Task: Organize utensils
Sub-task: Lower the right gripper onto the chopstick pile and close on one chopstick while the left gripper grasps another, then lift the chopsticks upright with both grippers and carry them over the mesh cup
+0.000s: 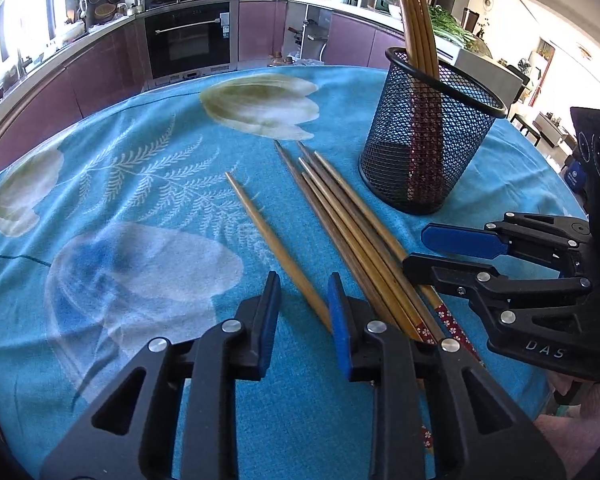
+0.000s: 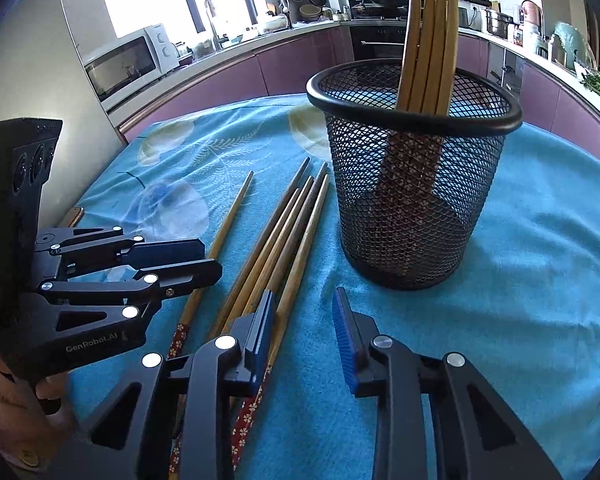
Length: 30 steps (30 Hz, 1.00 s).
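Blue floral tablecloth (image 1: 148, 184) carries black wire-mesh holder (image 2: 412, 184), some chopsticks upright inside; loose wooden chopsticks (image 1: 340, 224) lie just beside it; left gripper (image 1: 304, 320) and right gripper (image 2: 304, 332) hover, fingers apart, empty; best to straddle one stick squarely before closing.

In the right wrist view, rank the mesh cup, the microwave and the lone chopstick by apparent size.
1. Mesh cup, largest.
2. Microwave.
3. Lone chopstick, long but thinnest.
The microwave stands farther off, so its true size may differ.
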Motion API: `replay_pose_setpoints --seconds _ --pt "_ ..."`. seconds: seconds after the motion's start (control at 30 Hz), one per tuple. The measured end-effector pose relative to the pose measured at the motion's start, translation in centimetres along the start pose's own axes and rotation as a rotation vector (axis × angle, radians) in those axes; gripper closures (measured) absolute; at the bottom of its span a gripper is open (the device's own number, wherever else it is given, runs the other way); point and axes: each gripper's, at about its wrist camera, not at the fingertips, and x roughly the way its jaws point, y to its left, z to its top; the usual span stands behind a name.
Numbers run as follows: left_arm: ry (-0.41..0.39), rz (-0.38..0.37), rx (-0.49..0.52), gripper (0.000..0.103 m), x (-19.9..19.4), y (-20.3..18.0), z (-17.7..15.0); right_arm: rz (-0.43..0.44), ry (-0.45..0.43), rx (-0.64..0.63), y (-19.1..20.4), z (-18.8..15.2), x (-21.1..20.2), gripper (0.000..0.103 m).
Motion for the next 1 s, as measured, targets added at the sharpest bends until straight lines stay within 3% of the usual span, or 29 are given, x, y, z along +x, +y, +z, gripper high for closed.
replay_pose_setpoints --seconds 0.27,0.4,0.5,0.73,1.0 --pt "-0.002 0.013 0.003 0.080 0.4 -0.1 0.4 -0.042 -0.002 -0.015 0.7 0.7 0.9 0.081" --pt "-0.005 0.020 -0.010 0.085 0.5 0.0 0.5 -0.033 -0.009 0.021 0.2 0.8 1.0 0.094" --pt "-0.010 0.017 -0.042 0.092 0.4 0.4 0.4 -0.014 -0.016 0.061 -0.5 0.7 0.8 0.097" --pt "-0.035 0.005 -0.095 0.095 -0.4 0.9 -0.1 0.032 -0.047 0.088 -1.0 0.1 -0.5 0.097" --pt "-0.033 -0.057 -0.048 0.095 -1.1 0.0 -0.7 0.095 -0.021 0.019 0.1 -0.1 -1.0 0.097"
